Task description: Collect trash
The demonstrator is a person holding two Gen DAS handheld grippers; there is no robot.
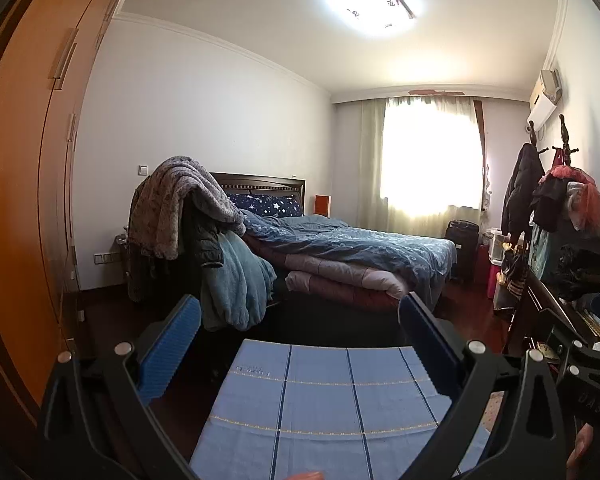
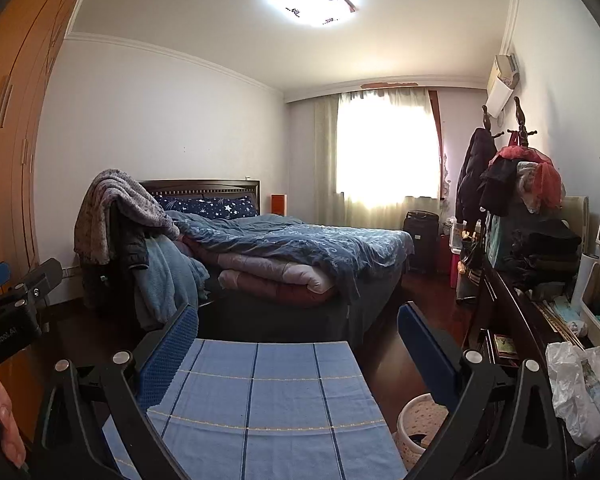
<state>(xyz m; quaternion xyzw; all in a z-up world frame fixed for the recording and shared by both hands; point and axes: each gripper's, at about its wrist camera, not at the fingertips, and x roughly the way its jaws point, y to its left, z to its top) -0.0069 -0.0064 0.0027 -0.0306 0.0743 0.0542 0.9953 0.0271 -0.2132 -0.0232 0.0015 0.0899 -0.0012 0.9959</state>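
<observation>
- Blue checked cloth [image 1: 320,400] is covering a flat surface just below both grippers, woven and smooth, with thin dark stripes.
- Left gripper [image 1: 300,344] is hovering with ribbed blue pads spread wide, gripping nothing; right gripper [image 2: 298,348] is doing likewise, probably poised level before any reach.
- Crumpled white plastic bag [image 2: 580,392], likely the trash, is lying on the dark dresser [image 2: 516,316] at right.
- Perforated pale wastebasket [image 2: 418,420] is standing on the floor beside the cloth, handy for dropping it in.

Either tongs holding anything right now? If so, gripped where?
Nothing held. Left tongs and right tongs both stand open and empty above the blue checked cloth; the crumpled plastic bag lies untouched.
</observation>
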